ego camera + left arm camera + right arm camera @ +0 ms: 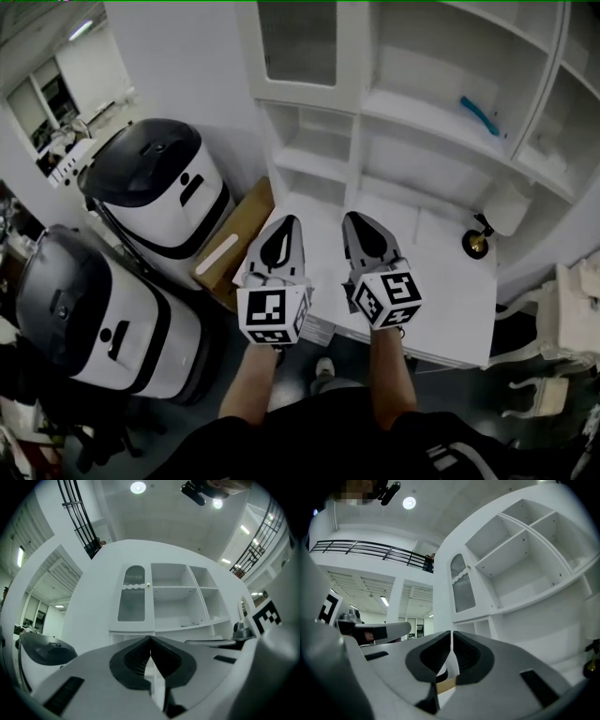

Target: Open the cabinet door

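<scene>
Nothing is done yet: the cabinet door (298, 42) is still shut, far left above the desk (450, 309). My left gripper (289, 223) and right gripper (354, 219) hover near it, jaws together and empty.

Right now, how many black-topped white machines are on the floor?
2: one machine just left of the cabinet, the other lower left, nearer the person. More may be hidden off-frame.

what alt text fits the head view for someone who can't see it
Seen from above, a person holds the left gripper and right gripper, both shut and empty, side by side over a white desk, facing a white shelf cabinet whose glazed door is closed.
</scene>
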`<state>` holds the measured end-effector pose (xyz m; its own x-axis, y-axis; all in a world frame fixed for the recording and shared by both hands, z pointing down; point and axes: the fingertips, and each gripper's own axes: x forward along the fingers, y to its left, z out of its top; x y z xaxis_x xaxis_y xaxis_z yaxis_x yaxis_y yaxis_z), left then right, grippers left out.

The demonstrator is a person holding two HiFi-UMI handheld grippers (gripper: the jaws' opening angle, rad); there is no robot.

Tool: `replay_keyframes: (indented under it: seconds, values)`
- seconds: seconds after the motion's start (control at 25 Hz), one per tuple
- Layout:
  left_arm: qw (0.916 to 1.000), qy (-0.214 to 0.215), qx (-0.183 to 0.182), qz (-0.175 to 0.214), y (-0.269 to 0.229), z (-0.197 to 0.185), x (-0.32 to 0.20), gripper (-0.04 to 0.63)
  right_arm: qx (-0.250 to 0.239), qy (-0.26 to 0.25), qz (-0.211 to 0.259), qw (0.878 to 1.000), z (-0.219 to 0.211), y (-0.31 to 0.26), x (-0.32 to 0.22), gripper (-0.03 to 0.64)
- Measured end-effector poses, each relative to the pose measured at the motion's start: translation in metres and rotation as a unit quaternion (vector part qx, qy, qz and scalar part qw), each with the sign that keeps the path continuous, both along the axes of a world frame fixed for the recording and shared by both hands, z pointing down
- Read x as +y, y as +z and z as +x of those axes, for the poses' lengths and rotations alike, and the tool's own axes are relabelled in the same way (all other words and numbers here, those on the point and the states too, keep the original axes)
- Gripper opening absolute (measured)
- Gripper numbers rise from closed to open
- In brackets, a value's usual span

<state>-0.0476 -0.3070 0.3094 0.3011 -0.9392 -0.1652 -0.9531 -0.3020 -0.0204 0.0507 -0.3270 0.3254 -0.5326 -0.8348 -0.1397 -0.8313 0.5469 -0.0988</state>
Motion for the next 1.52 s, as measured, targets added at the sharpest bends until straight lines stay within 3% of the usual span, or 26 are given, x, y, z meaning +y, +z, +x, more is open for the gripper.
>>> replay_keyframes:
  seconds: [0.24, 0.44, 0.64, 0.76, 0.92, 1.08, 1.2, 1.52]
  values:
    - [0.9962, 0.049, -0.020, 0.069, -0.044, 0.040, -0.055, 0.012, 0.010, -0.002, 0.033, 0.999, 0.016, -0.020, -0.046, 0.020]
    - [0.9873, 0.048, -0.064, 0.137, -0.088, 0.055, -0.094, 0.012, 0.023, -0.005, 0.071, 0.997, 0.021, -0.041, -0.082, 0.020]
    - [0.9779, 0.048, -0.109, 0.172, -0.117, 0.064, -0.132, 0.012, 0.036, -0.011, 0.093, 0.995, 0.021, -0.052, -0.112, 0.020]
    - [0.9696, 0.031, -0.157, 0.185, -0.133, 0.065, -0.151, 0.014, 0.044, -0.009, 0.108, 0.993, 0.022, -0.063, -0.128, 0.020]
    - [0.9520, 0.015, -0.219, 0.214, -0.168, 0.071, -0.170, 0.025, 0.055, -0.004, 0.129, 0.990, 0.027, -0.085, -0.152, 0.021]
    - [0.9490, 0.029, -0.219, 0.225, -0.205, 0.073, -0.190, 0.076, 0.062, -0.006, 0.147, 0.987, 0.032, -0.105, -0.169, 0.029]
    - [0.9479, 0.030, -0.217, 0.231, -0.236, 0.075, -0.204, 0.084, 0.067, -0.015, 0.154, 0.986, 0.034, -0.116, -0.179, 0.087]
    - [0.9410, 0.030, -0.233, 0.244, -0.290, 0.088, -0.237, 0.124, 0.094, -0.010, 0.165, 0.982, 0.034, -0.125, -0.206, 0.087]
